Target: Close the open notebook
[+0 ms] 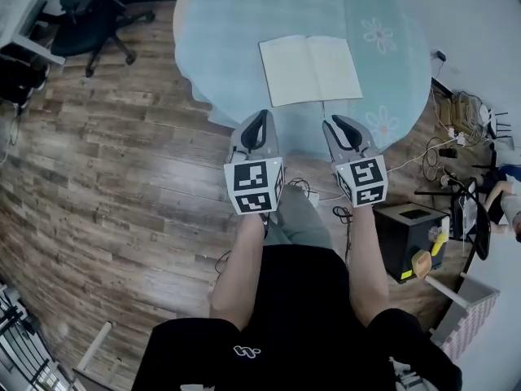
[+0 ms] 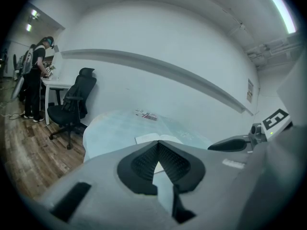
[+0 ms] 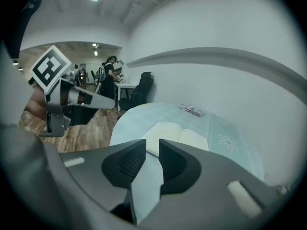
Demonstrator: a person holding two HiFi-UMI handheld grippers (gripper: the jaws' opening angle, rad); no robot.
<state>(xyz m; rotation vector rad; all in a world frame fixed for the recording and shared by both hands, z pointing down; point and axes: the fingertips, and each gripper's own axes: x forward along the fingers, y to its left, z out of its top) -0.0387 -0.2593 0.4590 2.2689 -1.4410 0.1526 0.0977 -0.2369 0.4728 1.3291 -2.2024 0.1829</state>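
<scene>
Now: rectangular notebook open, round cloth-covered table; left gripper closed, right gripper spread.

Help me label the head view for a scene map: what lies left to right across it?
From the left: black office chair → left gripper → right gripper → black box on the floor. The open notebook is left out, since it overlaps both grippers sideways.

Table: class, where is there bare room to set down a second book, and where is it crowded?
Bare cloth lies left of the open notebook, out to the table rim, and right of it around the flower prints. The middle is taken; the near strip below the notebook is narrow.
</scene>
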